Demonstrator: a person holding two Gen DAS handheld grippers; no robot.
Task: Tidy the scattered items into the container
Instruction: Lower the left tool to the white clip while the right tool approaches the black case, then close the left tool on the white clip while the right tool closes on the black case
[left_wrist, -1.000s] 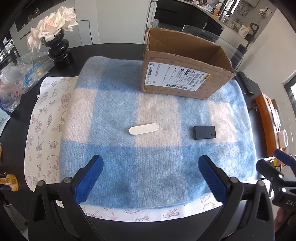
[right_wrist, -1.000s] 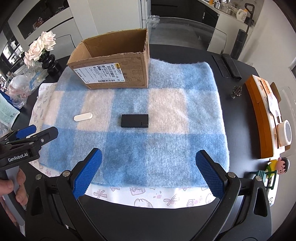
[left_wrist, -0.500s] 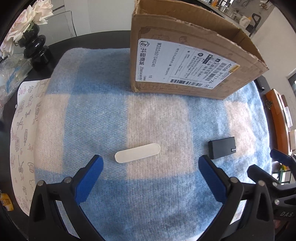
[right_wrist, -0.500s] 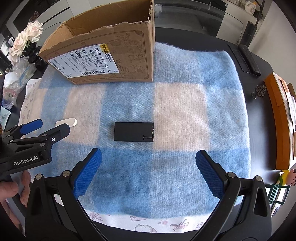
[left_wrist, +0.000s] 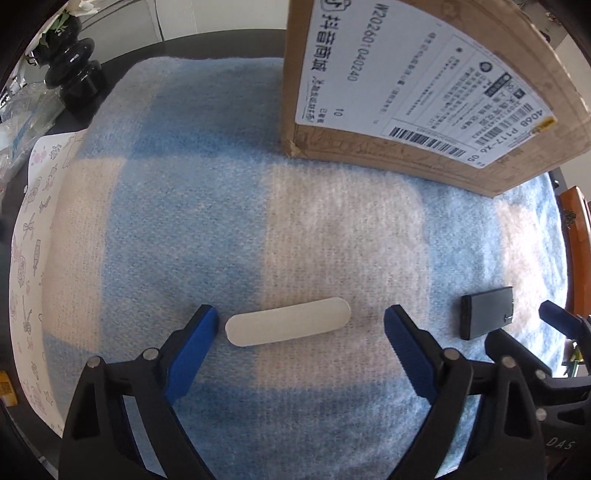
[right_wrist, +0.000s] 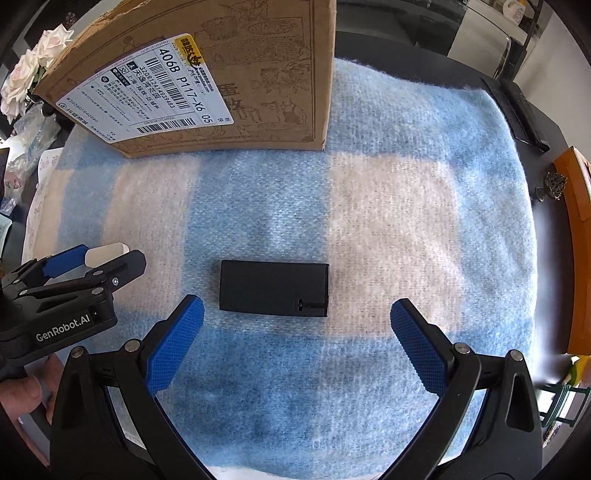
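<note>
On my left, the left gripper points steeply down over the blanket; its jaws stand wide and are closing, with the white bar lying lengthwise in the gap; the left pad sits just beside the bar's near end, whether touching I cannot tell, and the right pad stands clear of the far end; nothing is gripped. From my right camera the same gripper shows at the left edge, a hand below it, the bar's pale tip poking out between its fingers. Behind, the box stands upright on the blanket, its shipping label facing me; the box is well apart from both items. Toward the right, the black case lies flat, near the right gripper's blue tip. On my right, the right gripper hangs wide open and empty above the blanket; the case lies flat just ahead of the fingertips, set left of the gap's middle, nearer the left pad than the right pad, touching neither.
</note>
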